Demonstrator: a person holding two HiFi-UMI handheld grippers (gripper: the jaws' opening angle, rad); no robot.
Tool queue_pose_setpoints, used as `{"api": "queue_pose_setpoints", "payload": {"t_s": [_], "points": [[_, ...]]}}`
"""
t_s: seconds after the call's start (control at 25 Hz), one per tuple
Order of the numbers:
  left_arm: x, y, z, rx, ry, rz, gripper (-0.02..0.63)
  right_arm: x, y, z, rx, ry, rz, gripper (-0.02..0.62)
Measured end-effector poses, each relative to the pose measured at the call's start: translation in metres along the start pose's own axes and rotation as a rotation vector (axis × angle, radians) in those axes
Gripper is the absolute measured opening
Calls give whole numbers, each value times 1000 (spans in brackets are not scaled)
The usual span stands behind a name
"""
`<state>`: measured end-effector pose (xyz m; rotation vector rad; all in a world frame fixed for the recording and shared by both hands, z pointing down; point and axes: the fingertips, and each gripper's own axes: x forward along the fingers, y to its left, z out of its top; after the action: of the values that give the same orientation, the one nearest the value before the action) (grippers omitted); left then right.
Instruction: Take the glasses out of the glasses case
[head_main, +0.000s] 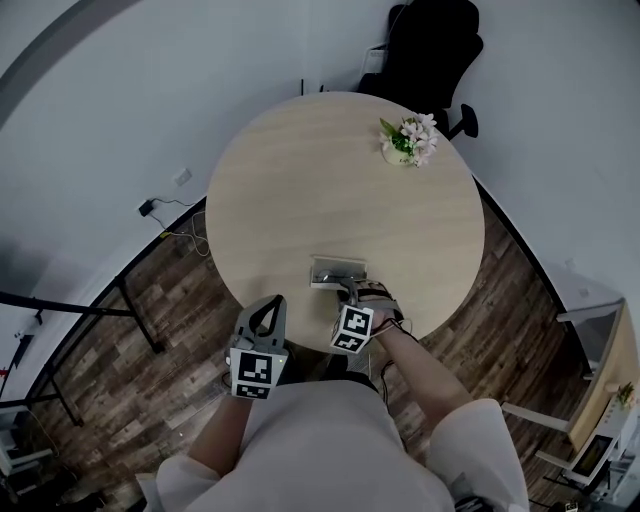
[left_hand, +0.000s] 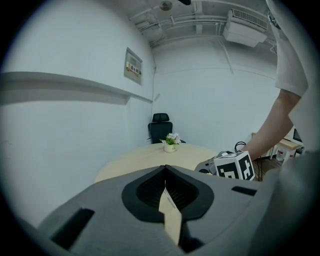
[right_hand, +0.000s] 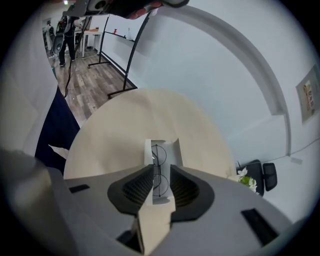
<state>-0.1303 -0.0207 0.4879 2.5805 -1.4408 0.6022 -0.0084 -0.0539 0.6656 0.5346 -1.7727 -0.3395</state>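
- The right gripper (right_hand: 161, 167) is hovering at the lower centre of its own view. Its jaws are standing apart on either side of the glasses (right_hand: 158, 153) and pressing on nothing.
- The glasses are lying inside the open glasses case (right_hand: 175, 150), which is resting on the round table (head_main: 330, 180) near the table's lower edge in the head view.
- The left gripper (left_hand: 165, 170) is waiting at the lower left of the head view, jaws together and empty, apart from the case.
- Judged step: closing on the frame. The thin wire is likely calling for a square, gentle pinch at the bridge, then a straight lift so that the light case is not dragging along.
- Writing: the wall notice (left_hand: 133, 66) is showing print too small to read. The marker cube (left_hand: 235, 166) is carrying only black-and-white squares.
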Motion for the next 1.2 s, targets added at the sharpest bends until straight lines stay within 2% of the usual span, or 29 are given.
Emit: {"api": "queue_pose_setpoints", "payload": {"t_s": [0.52, 0.96, 1.2], "points": [[13, 21, -13, -40, 48, 39, 5, 61, -7, -15, -54, 69, 118, 98], [17, 39, -29, -98, 89, 66, 5, 83, -2, -16, -39, 89, 297, 80], [16, 40, -34, -108, 94, 70, 5, 87, 3, -17, -26, 139, 406, 57]]}}
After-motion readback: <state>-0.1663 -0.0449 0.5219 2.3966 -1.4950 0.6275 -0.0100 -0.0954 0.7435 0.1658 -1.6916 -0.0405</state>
